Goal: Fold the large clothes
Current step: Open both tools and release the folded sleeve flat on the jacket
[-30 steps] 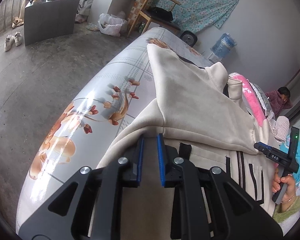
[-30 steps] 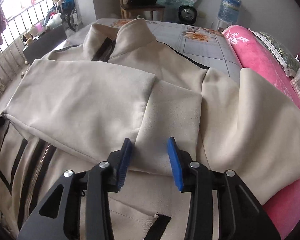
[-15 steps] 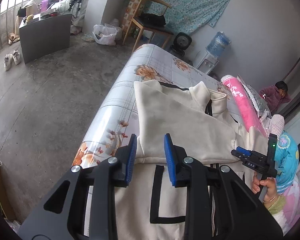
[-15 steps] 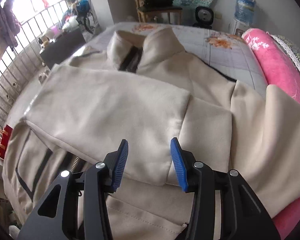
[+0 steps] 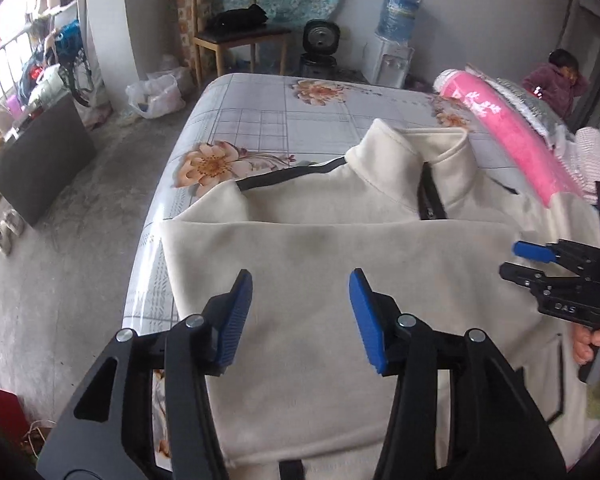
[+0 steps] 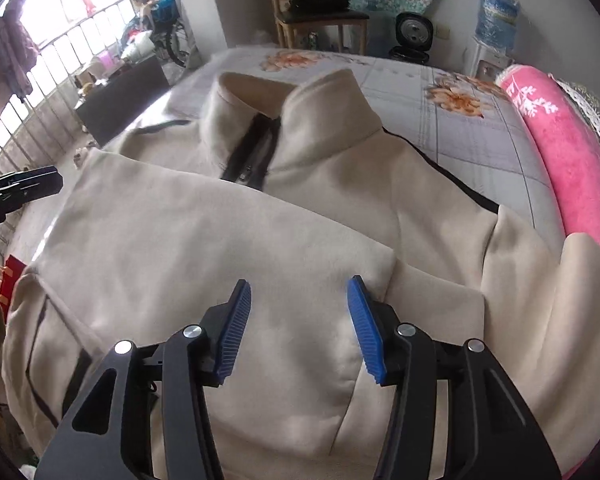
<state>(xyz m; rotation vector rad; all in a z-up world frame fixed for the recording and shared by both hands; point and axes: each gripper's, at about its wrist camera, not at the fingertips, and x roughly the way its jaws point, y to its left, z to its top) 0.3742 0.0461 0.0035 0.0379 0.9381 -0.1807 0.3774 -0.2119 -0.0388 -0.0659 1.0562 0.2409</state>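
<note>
A cream zip-up jacket [image 5: 340, 248] [image 6: 204, 248] with black trim lies on a floral bed [image 5: 268, 120], collar toward the far end. Both sleeves are folded across its chest. My left gripper [image 5: 300, 308] hovers over the left sleeve, its jaws opening, with nothing between the blue pads. Above the spot where the two sleeves overlap, my right gripper [image 6: 296, 320] also has its jaws opening and holds nothing. The right gripper [image 5: 540, 264] shows at the right edge of the left wrist view, held by a hand [image 5: 592, 344]. The left gripper's black tips [image 6: 16, 192] show at the left edge of the right wrist view.
A rolled pink blanket [image 5: 516, 144] [image 6: 568, 152] lies along the bed's right side. A person in purple [image 5: 556, 80] sits beyond it. A wooden chair [image 5: 236, 40], a fan [image 5: 320, 44] and a water dispenser [image 5: 392, 52] stand past the bed's far end. Bare concrete floor [image 5: 60, 240] lies left.
My left gripper let go of the sleeve, opened wide, swung right and rose; it now faces the collar. My right gripper drew back a little and opened slightly more.
</note>
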